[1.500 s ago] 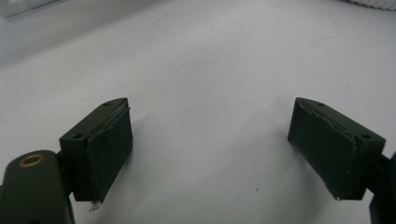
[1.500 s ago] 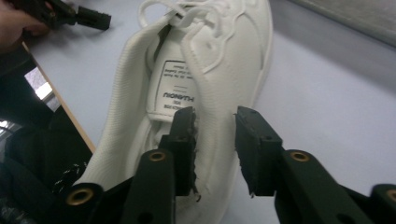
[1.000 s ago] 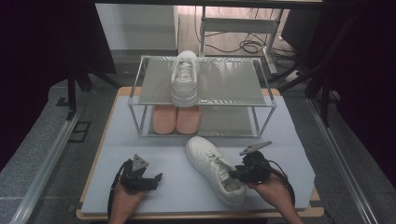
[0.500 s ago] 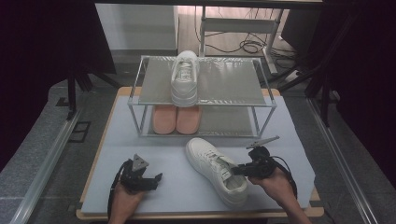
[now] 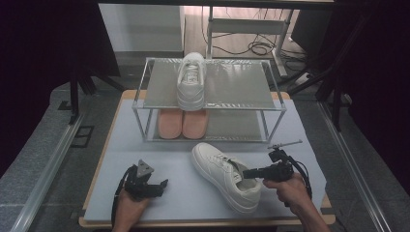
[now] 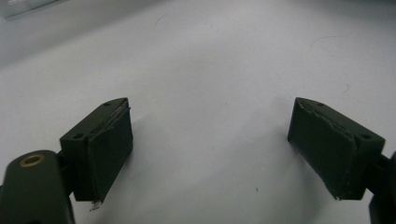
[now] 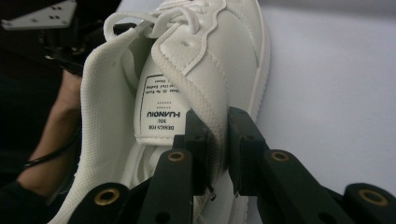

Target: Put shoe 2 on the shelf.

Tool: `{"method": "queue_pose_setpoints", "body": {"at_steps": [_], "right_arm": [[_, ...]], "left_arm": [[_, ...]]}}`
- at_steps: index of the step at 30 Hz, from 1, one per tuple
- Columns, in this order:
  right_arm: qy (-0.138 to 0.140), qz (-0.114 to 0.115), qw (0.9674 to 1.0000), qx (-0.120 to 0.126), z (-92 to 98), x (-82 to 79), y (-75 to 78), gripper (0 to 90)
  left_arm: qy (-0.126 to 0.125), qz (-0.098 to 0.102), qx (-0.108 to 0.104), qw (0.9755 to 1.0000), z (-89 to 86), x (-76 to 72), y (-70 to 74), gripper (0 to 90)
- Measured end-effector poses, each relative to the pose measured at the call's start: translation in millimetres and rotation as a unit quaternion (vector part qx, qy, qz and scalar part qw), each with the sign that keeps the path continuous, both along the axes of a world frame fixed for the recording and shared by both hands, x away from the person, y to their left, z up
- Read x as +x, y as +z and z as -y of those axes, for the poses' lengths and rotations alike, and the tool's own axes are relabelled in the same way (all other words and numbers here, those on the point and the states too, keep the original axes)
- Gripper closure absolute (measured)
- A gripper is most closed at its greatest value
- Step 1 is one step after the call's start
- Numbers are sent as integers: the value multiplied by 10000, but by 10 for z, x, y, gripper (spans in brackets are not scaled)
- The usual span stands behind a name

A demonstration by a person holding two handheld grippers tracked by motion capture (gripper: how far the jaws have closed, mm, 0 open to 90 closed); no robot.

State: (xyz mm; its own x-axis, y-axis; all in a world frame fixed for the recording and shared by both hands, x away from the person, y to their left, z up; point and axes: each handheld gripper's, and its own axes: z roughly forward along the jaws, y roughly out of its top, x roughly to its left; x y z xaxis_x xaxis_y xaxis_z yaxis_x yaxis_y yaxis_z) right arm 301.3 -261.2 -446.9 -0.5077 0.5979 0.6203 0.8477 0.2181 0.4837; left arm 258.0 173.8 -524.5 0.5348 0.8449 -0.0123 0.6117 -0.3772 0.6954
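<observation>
Because its fingers (image 7: pixel 243 140) are clamping the padded collar of the white lace-up sneaker (image 5: pixel 225 175) lying lower centre on the pale grey surface (image 5: pixel 309 125), the right gripper (image 5: pixel 251 172) is probably readying a lift toward the two-tier metal rack (image 5: pixel 241 86), upper centre. Resting idle lower left, the left gripper (image 6: pixel 210 144) is keeping its fingers apart. Counting: two white sneakers, two salmon-pink insoles (image 5: pixel 182 123), one rack.

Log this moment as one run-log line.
right claw: shut on shoe collar | left claw: open, empty, over mat | rack: second shoe on top
</observation>
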Motion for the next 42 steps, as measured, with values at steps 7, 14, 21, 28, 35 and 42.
{"method": "queue_pose_setpoints", "body": {"at_steps": [7,14,21,28,35,42], "right_arm": [[-90,-103,9989,443,64,-15,47,794],[-298,-70,9966,767,142,-44,159,793],[-451,-159,9930,1079,222,-56,229,792],[-543,-160,9897,1313,295,-75,352,791],[-639,-124,9857,1557,351,-96,476,791],[-616,-125,9822,1768,404,-156,622,789]], "left_arm": [[-2,-5,1,10000,-1,1,0,140],[-5,-3,6,10000,-1,0,1,141],[-7,0,10,10000,-1,0,1,141],[3,15,-4,10000,1,1,-1,141],[2,17,4,10000,0,2,-1,141],[-4,8,7,10000,-1,3,0,141]]}}
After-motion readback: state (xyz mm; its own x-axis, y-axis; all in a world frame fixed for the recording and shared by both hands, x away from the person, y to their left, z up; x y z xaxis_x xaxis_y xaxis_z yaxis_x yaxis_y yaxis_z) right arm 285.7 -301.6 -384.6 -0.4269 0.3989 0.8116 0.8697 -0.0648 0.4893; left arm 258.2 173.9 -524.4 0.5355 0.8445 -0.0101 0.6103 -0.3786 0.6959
